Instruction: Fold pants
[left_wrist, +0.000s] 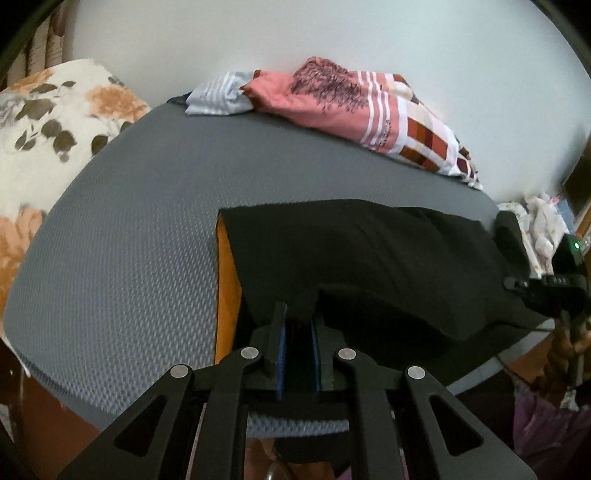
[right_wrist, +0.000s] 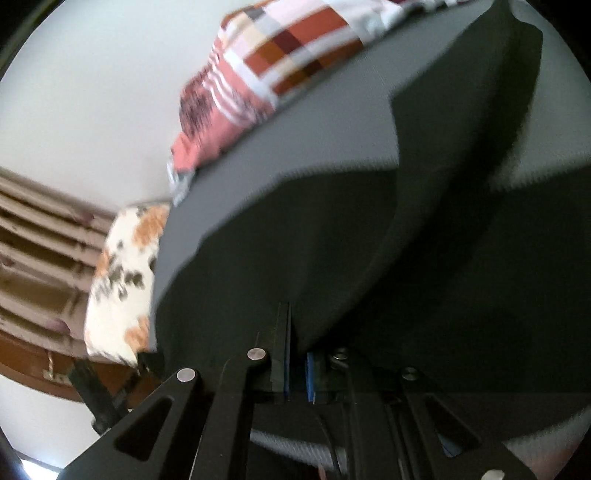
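Observation:
Black pants (left_wrist: 369, 258) lie on the grey mattress (left_wrist: 147, 229), with an orange strip (left_wrist: 226, 288) along their left edge. My left gripper (left_wrist: 298, 317) is shut on the near edge of the pants, cloth pinched between its blue pads. The right gripper body shows at the far right of the left wrist view (left_wrist: 554, 288). In the blurred right wrist view, my right gripper (right_wrist: 297, 354) is shut on a lifted fold of the black pants (right_wrist: 406, 258), which drapes over the right finger.
A pink patterned blanket (left_wrist: 362, 107) and a striped cloth (left_wrist: 218, 96) lie at the mattress's far edge by the white wall. A floral pillow (left_wrist: 48, 147) sits at left. Clutter (left_wrist: 543, 229) lies beyond the right edge.

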